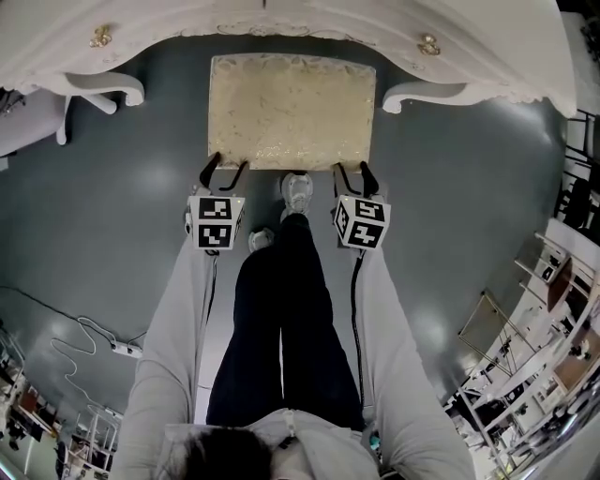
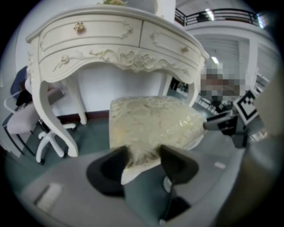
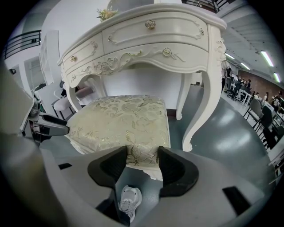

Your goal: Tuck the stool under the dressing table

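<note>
Left gripper [image 1: 225,165] clamped on stool [image 1: 291,108] near-left corner, right gripper [image 1: 353,171] clamped on near-right edge. Stool stands between the 2 front legs of white dressing table [image 1: 281,23], far edge at its front.

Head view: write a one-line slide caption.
The left gripper and right gripper each clamp the stool at its near edge, before the dressing table.

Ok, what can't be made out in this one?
Stool legs: head view, hidden under its own seat.
Dressing table top: head view, cut off by the upper edge.
Distant people: right gripper view, too small to tell apart.
</note>
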